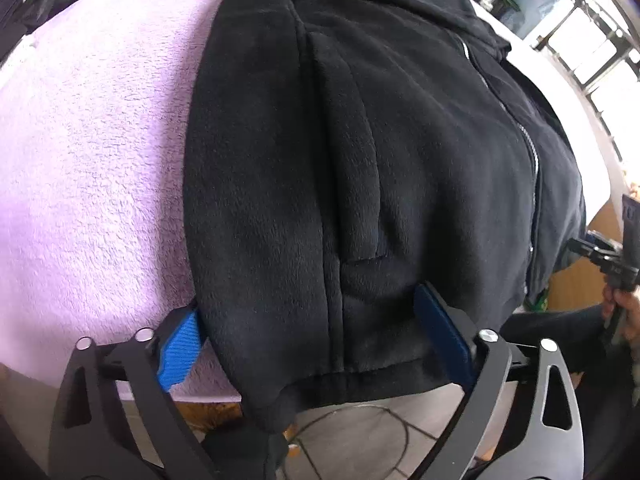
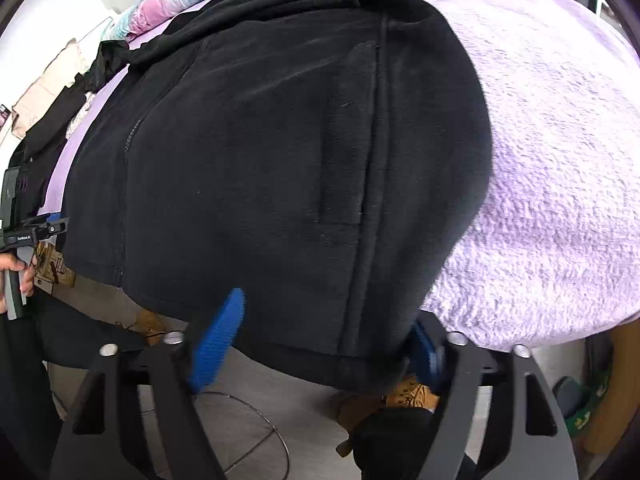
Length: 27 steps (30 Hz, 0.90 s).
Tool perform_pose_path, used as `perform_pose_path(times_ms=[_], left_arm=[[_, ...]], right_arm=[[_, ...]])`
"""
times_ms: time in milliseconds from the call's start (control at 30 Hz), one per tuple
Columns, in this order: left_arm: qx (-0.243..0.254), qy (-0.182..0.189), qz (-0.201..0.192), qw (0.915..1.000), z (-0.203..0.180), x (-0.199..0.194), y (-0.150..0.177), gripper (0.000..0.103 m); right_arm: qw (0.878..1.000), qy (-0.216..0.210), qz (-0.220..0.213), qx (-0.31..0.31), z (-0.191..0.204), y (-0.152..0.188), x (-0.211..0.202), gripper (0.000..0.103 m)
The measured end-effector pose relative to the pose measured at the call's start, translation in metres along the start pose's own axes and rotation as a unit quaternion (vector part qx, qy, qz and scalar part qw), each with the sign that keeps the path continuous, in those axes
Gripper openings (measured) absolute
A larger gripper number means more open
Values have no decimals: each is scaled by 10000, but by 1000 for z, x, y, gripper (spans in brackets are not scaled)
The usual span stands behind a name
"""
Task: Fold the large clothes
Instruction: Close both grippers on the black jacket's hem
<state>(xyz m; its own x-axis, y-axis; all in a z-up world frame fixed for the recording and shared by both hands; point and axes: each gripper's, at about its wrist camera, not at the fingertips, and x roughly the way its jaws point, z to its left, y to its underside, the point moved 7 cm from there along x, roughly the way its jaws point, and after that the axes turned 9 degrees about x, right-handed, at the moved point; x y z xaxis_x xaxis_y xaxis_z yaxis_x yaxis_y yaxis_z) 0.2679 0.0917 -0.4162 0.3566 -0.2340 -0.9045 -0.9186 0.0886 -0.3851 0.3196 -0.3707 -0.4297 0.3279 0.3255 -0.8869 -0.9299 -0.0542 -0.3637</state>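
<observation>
My left tongs (image 1: 316, 336) stood wide, their blue pads (image 1: 180, 354) on either side of the hem of the black fleece jacket (image 1: 360, 160); the pads did not press on the cloth. My right tongs (image 2: 326, 344) were narrower, with the jacket's other hem corner between the pads (image 2: 220, 340); whether those pads pressed the fleece could not be told, as the right-hand one was partly hidden behind the cloth. The jacket lay front up, its zipper (image 1: 528, 152) closed, on a lilac fleece blanket (image 1: 88, 168) covering the bed, with its hem hanging over the bed's near edge. In the right wrist view, my left hand (image 2: 18, 276) held its tool at the left edge of the picture; in the left wrist view, my right hand (image 1: 624, 308) showed at the right edge. Below the bed's edge lay a grey tiled floor (image 1: 360, 440) and a tan boot (image 2: 412, 396).
</observation>
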Motion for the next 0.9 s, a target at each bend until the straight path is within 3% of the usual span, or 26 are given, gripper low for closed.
perform_pose_path(times_ms=[133,200,267,333,500,700,833,900], left_arm=[[-195,130,-75,9997,3,-4,-2,62],[-253,190,-62,9995,4,-7,-1,54],[-263,332,-76,9991,0,-10,-3,38],[-112,257,-55,9996,-8,-11,-7,32],[-285,297,-8,9992,-7,-12,-8,28],[-257,269,-151,9992,-3,-29,-5,17],[-274,289,-269,9988,-2,-42,-6,14],[-255,210,-353,9988,-1,-47,-8,7]], right_arm=[[9999,-32,-15,129,-4,-3,-4,44],[10000,3,-33,28,-3,-3,-5,38],[10000,-9,-72,-45,2,-4,-10,29],[9999,-55,-119,-63,5,-5,-16,21],[9997,-131,-180,-70,5,-6,-25,18],[9992,61,-273,-295,5,-3,-34,18],[9987,-148,-469,-127,4,-8,-49,18],[9981,-216,-567,-88,2,-7,-55,18]])
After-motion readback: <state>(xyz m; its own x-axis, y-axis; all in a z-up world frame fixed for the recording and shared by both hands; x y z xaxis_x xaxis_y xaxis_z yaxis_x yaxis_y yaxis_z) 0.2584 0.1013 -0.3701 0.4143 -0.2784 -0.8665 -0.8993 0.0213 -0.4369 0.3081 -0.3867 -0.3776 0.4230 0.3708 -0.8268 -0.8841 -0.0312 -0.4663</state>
